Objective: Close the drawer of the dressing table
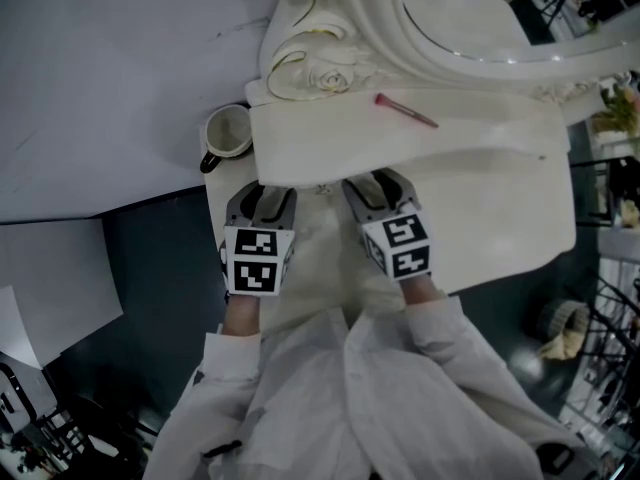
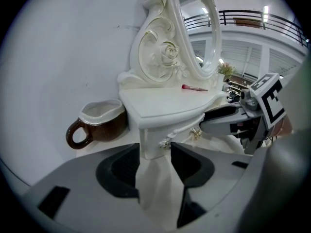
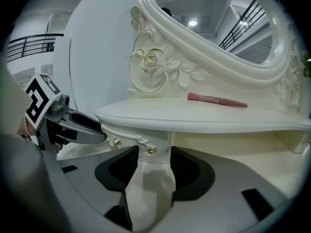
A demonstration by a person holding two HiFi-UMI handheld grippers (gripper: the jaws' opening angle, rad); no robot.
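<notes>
A small white dressing table (image 1: 440,158) with an oval mirror (image 1: 470,60) stands in front of me. Its drawer front (image 3: 130,139) with two brass knobs (image 2: 196,133) sits under the tabletop edge and looks about flush with it. My left gripper (image 1: 262,194) is open, its jaws on either side of the drawer's left corner (image 2: 154,144). Beside it my right gripper (image 1: 378,184) is also open, its tips at the drawer front near a knob (image 3: 151,150). Neither gripper holds anything. In the head view the tabletop hides the drawer front.
A brown mug (image 1: 228,133) with a white inside stands just left of the dressing table. A pink brush (image 1: 405,110) lies on the tabletop. A white wall panel (image 1: 110,68) runs behind, and dark floor (image 1: 150,268) lies to the left.
</notes>
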